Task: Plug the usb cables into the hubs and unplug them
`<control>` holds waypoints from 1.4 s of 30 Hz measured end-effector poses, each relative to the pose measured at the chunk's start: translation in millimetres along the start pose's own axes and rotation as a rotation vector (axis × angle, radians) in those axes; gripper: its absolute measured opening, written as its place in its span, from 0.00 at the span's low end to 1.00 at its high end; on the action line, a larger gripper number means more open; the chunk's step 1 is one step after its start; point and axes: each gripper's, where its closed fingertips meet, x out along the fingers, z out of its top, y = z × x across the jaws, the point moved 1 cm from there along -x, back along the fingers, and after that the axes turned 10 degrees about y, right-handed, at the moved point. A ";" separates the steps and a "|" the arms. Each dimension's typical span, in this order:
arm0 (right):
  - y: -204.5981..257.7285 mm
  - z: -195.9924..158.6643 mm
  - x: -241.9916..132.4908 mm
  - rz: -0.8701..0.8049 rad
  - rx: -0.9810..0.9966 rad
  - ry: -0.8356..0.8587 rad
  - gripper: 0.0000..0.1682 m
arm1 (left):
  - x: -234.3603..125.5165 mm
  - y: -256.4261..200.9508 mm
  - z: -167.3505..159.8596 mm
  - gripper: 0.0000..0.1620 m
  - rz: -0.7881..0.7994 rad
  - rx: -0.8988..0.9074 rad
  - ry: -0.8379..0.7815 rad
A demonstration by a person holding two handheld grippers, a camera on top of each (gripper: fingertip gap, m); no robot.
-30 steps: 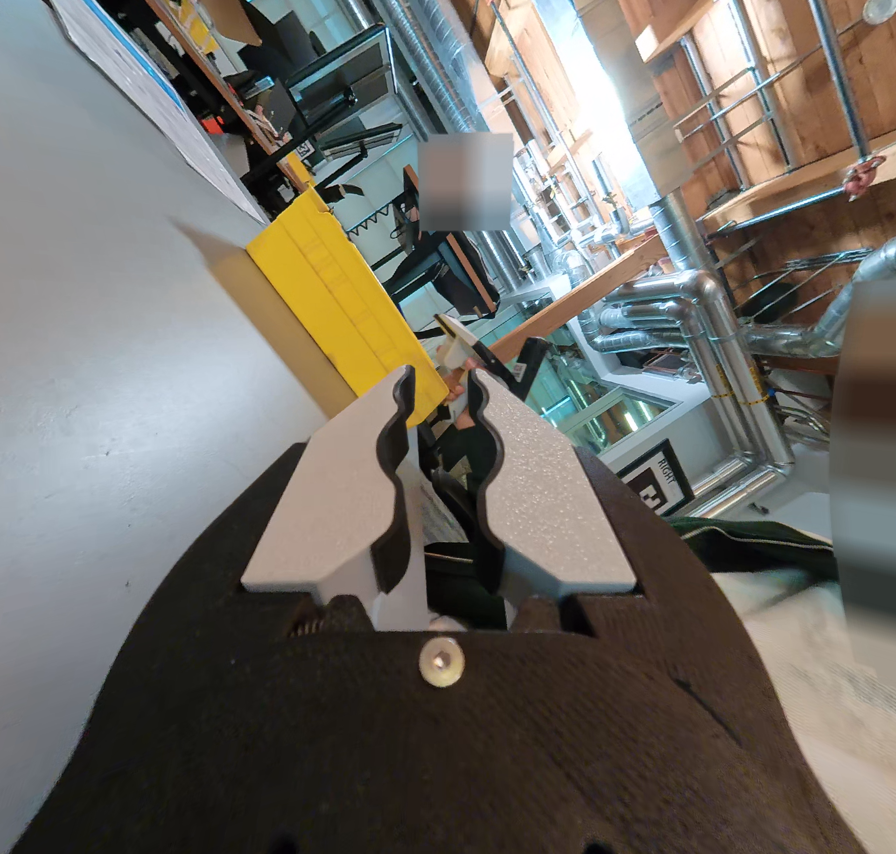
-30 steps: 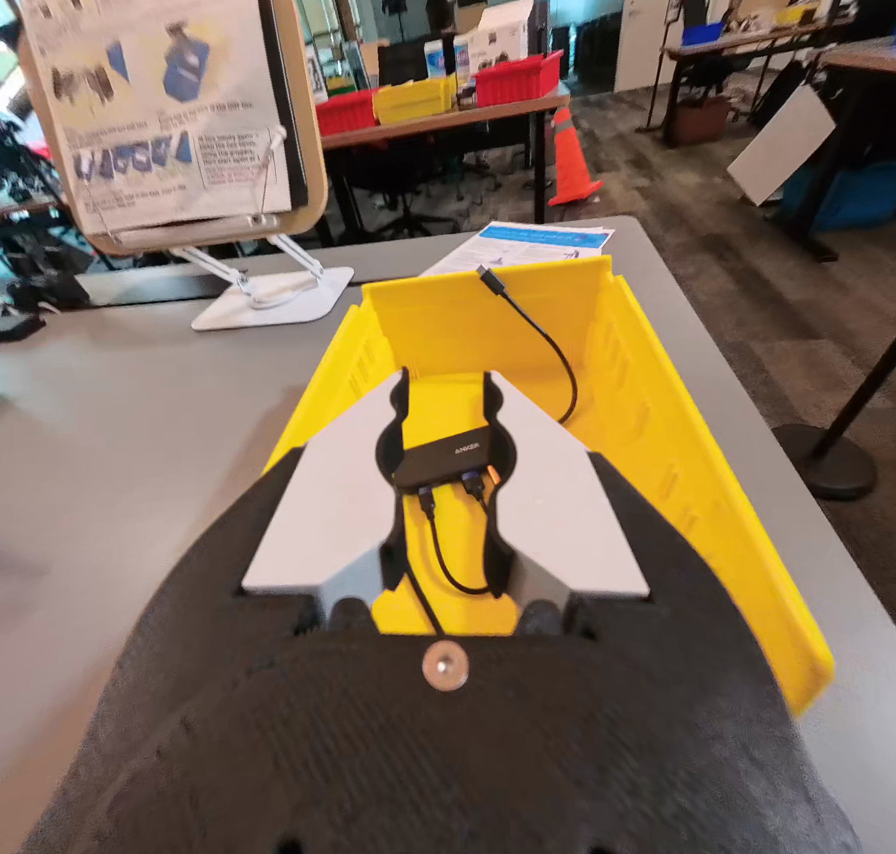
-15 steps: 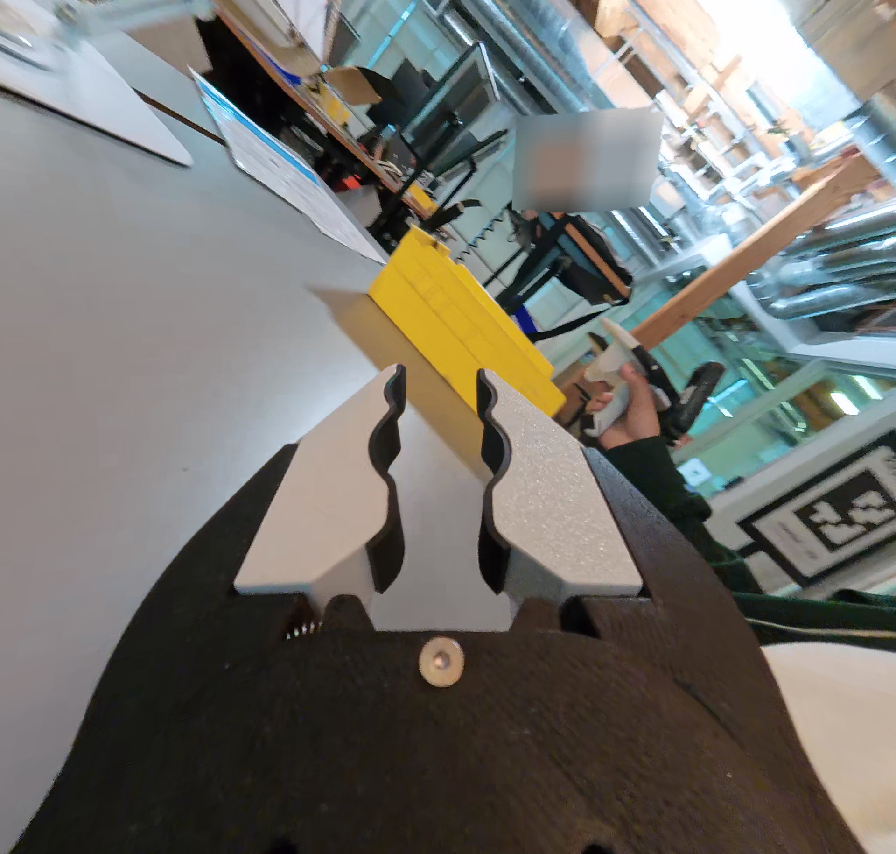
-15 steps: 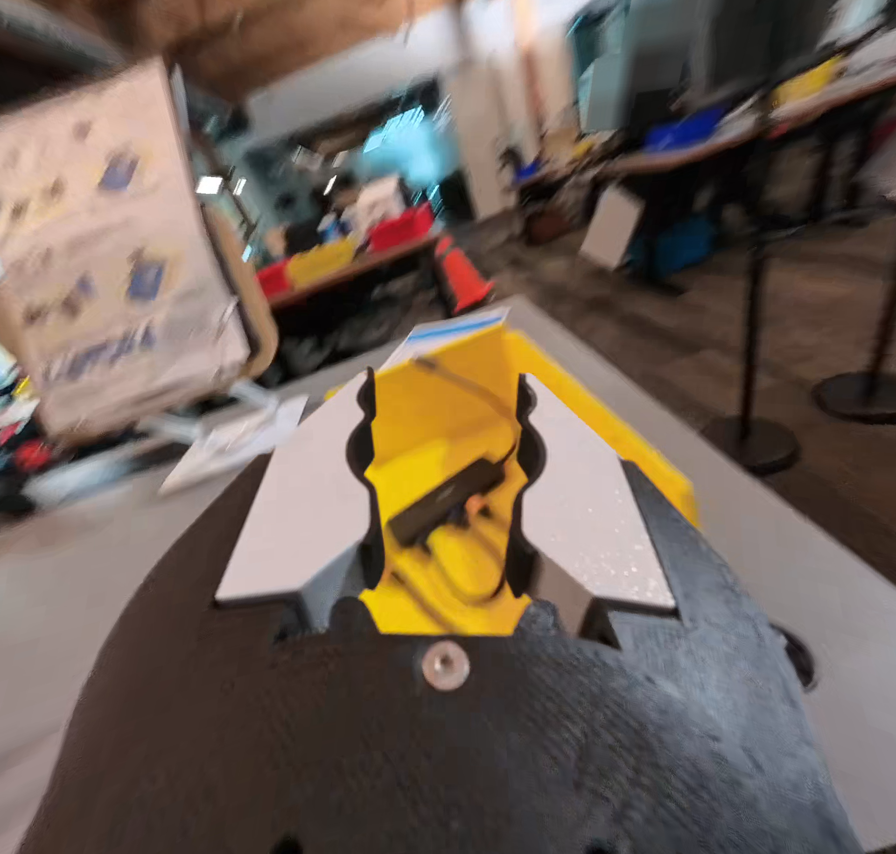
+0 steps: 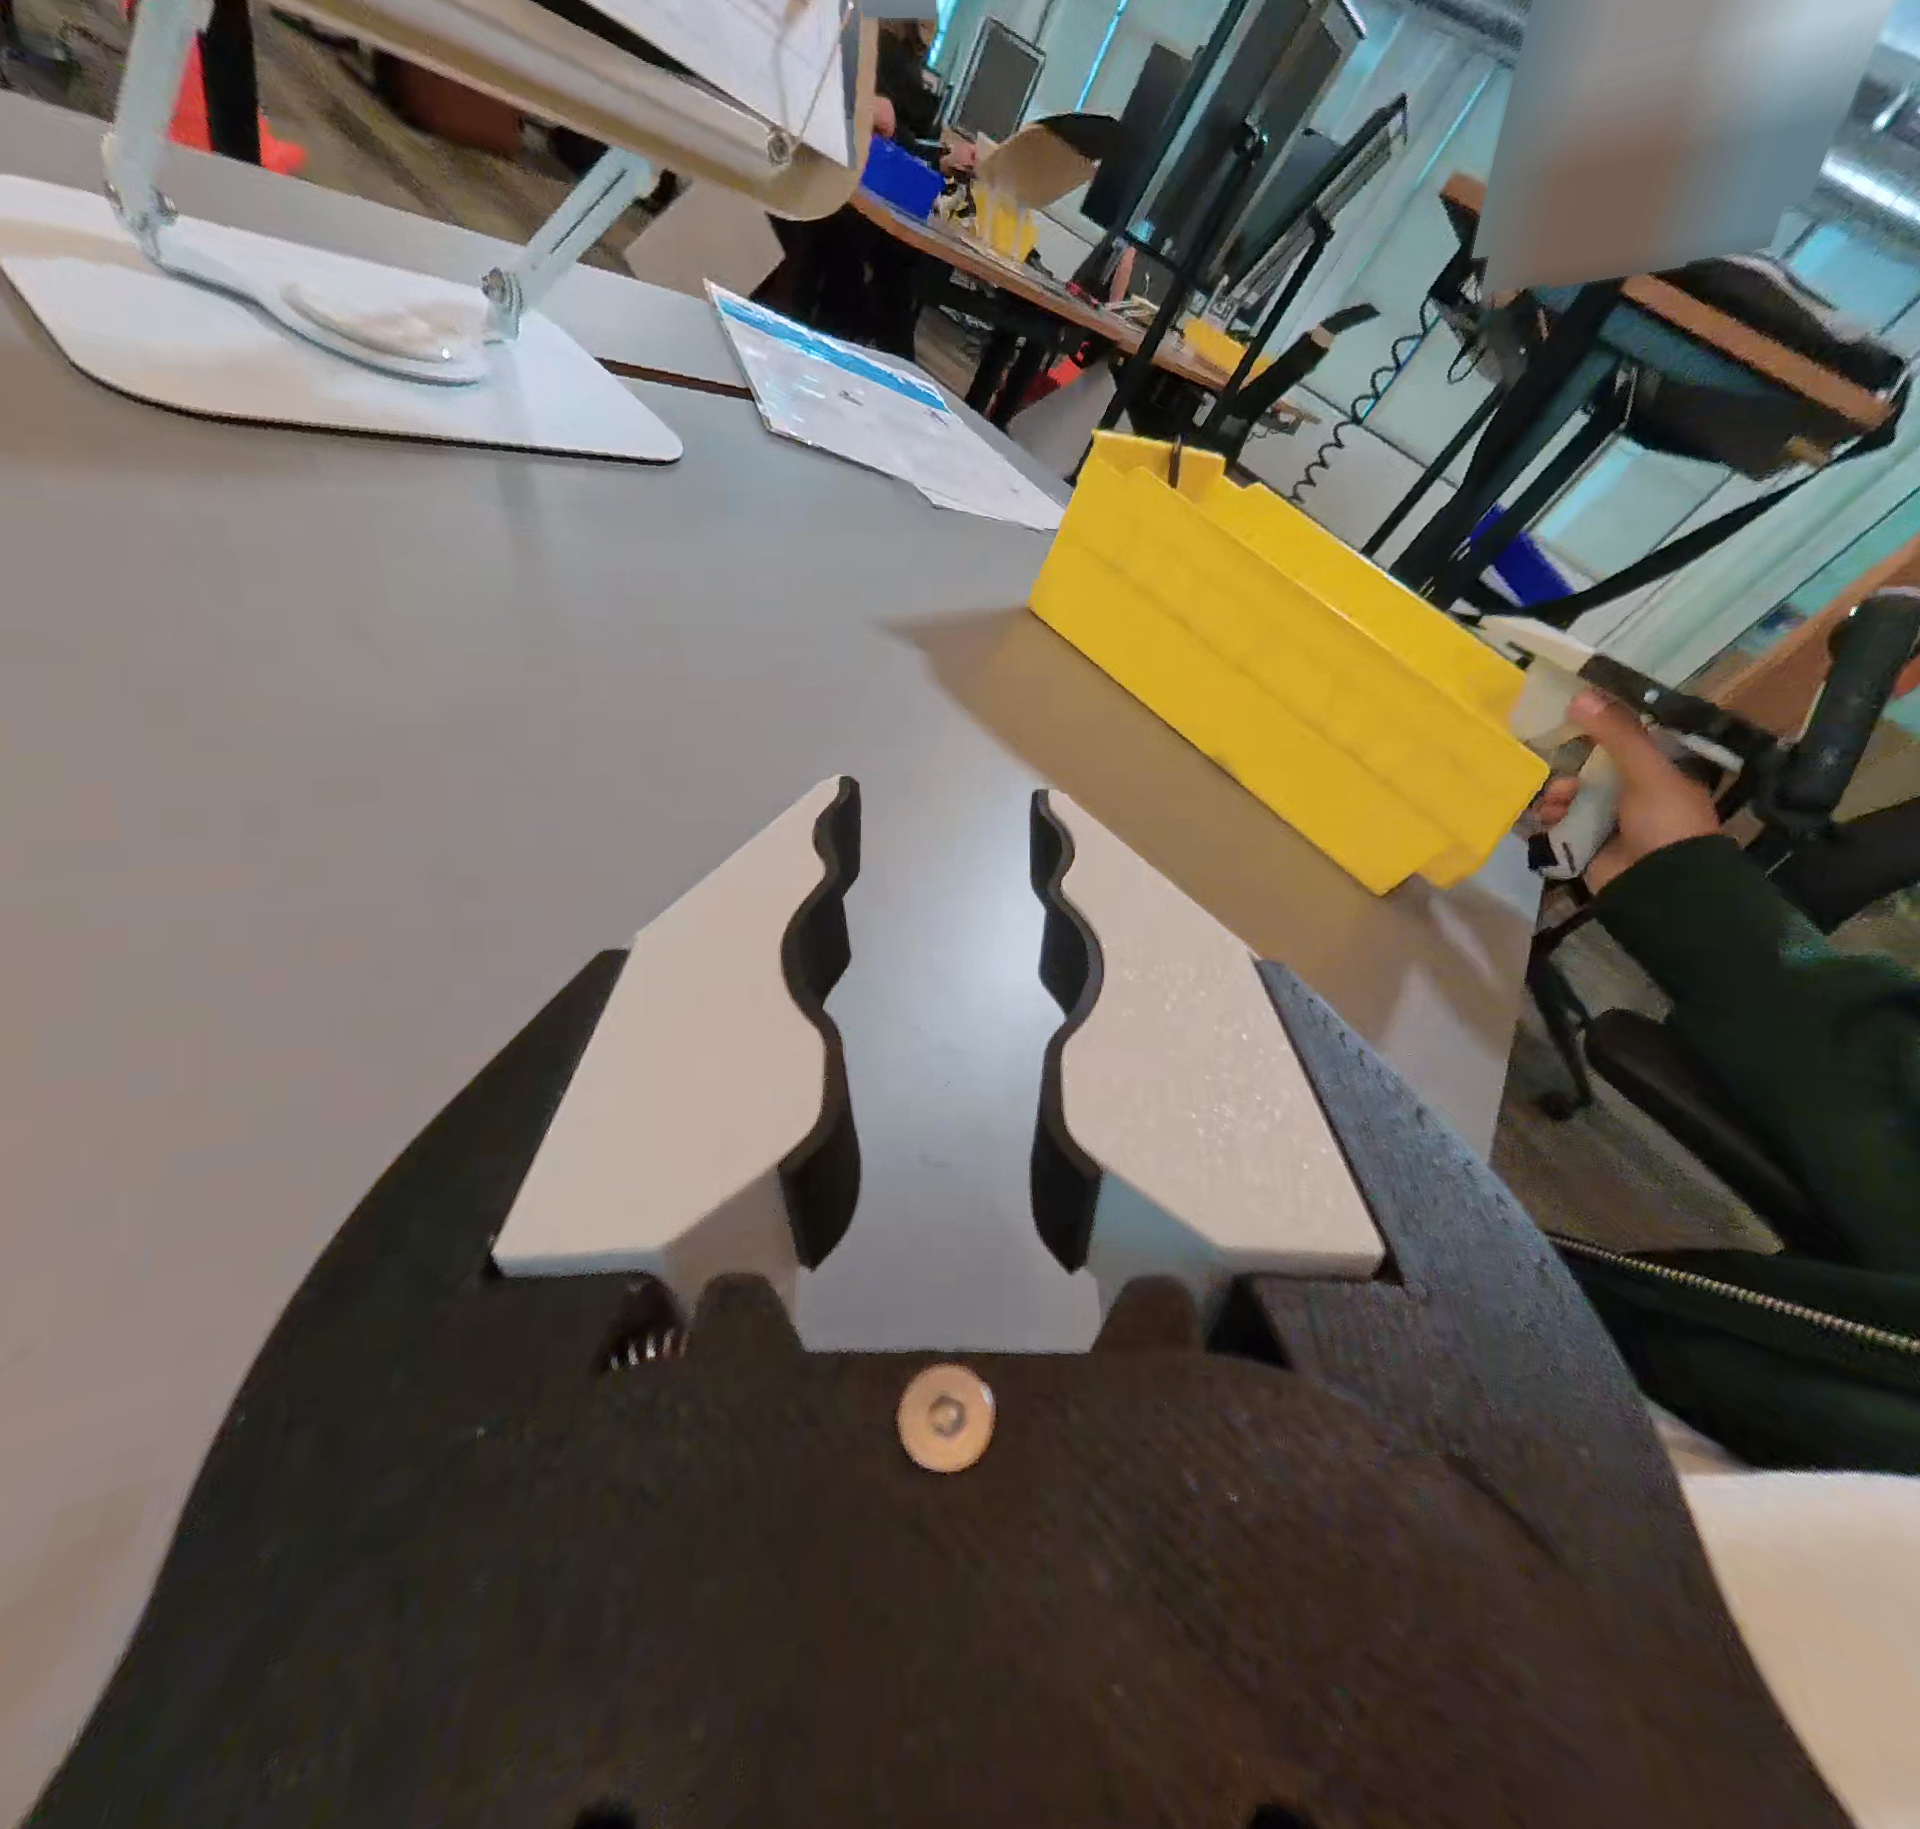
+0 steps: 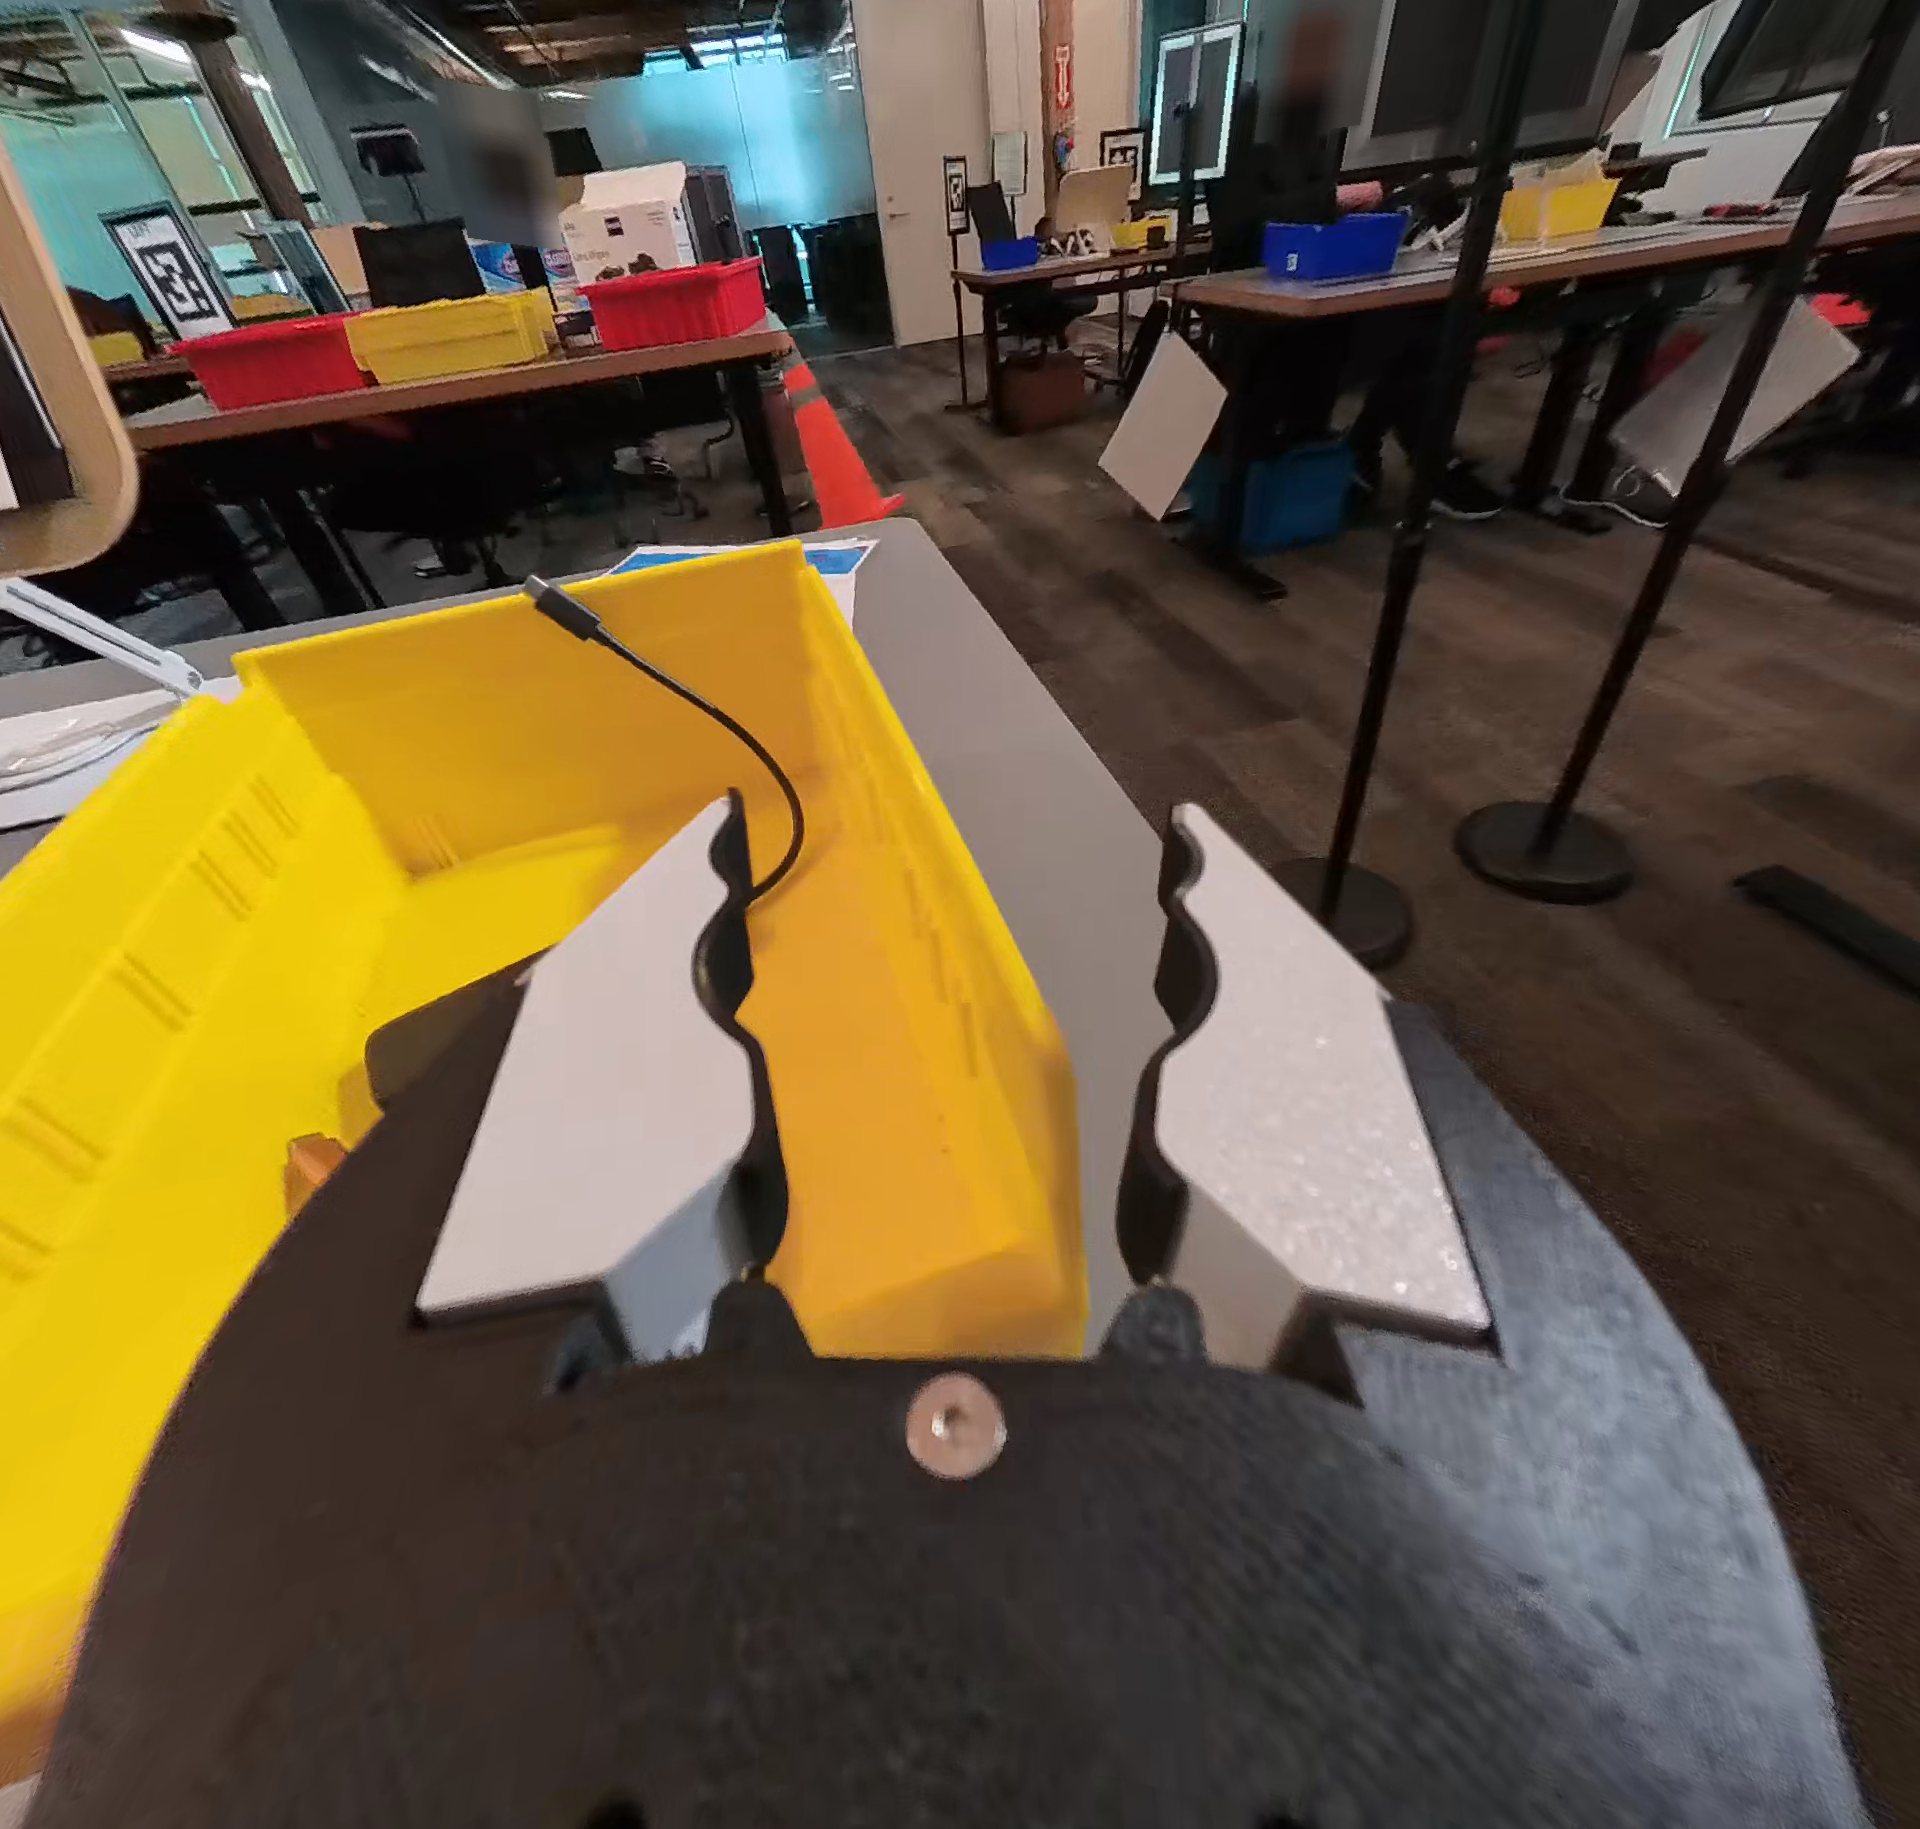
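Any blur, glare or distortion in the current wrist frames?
Left wrist view: sharp, strong wide-angle tilt, yellow bin casts a soft shadow on the grey table. Right wrist view: fingers crisp, slight smear at frame edges, cable clear, no glare.

Black cable (image 6: pixel 727 730) goes behind the right tool's (image 6: pixel 956 823) finger; its other end is hidden. Yellow bin (image 6: pixel 312 896) cut off at left edge. Bin inside not seen in left wrist view.

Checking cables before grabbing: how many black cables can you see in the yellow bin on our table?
1: a black cable arcs up the yellow bin's far wall, its plug at the rim. The right gripper hides the bin floor, so more may be there.
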 end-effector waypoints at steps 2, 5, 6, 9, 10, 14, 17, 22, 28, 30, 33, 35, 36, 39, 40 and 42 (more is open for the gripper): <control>0.8 -1.1 2.2 0.025 -0.008 0.012 0.40 | -4.4 0.2 -0.6 0.21 0.022 0.018 -0.016; 1.4 -0.6 2.9 0.063 0.017 0.012 0.33 | -12.6 5.8 -1.0 0.25 0.027 0.000 -0.030; 0.2 -0.3 3.2 0.066 0.029 0.009 0.32 | -14.3 9.6 -2.1 0.26 0.027 -0.012 -0.021; -3.2 -2.9 5.9 0.070 0.052 0.024 0.32 | -19.8 20.5 -1.7 0.29 0.023 -0.067 -0.012; -3.2 -5.1 7.5 0.074 0.059 0.036 0.32 | -21.8 22.3 0.4 0.29 0.013 -0.089 -0.028; -3.8 -16.2 15.2 0.077 0.084 0.103 0.37 | -25.7 26.5 5.9 0.28 -0.024 -0.172 -0.074; -3.2 -24.2 19.0 0.102 0.129 0.149 0.39 | -23.6 33.5 1.5 0.27 0.012 -0.198 -0.051; -2.9 -32.9 20.3 0.145 0.201 0.192 0.38 | -21.5 32.3 -1.1 0.27 0.027 -0.181 -0.031; -7.3 -35.5 16.4 0.139 0.205 0.196 0.36 | -14.6 31.1 -1.3 0.26 0.010 -0.187 -0.015; -8.7 -36.4 16.0 0.147 0.226 0.196 0.35 | -12.1 30.3 -2.6 0.27 0.003 -0.186 -0.003; -7.2 -36.4 17.3 0.173 0.265 0.190 0.35 | -11.4 29.5 -4.1 0.26 0.000 -0.184 0.007; -4.7 -36.7 18.7 0.199 0.296 0.189 0.34 | -12.4 30.1 -3.9 0.26 0.000 -0.189 0.002; -4.1 -36.6 19.2 0.208 0.308 0.188 0.34 | -12.8 30.3 -3.9 0.27 -0.003 -0.194 0.001; -4.3 -36.0 19.7 0.219 0.334 0.181 0.33 | -13.6 30.0 -4.6 0.27 -0.021 -0.220 -0.001; -4.7 -35.9 19.7 0.220 0.340 0.179 0.33 | -14.0 30.0 -4.4 0.26 -0.025 -0.227 -0.003; -5.4 -36.2 19.7 0.221 0.351 0.177 0.33 | -14.9 30.9 -3.6 0.26 -0.024 -0.234 -0.009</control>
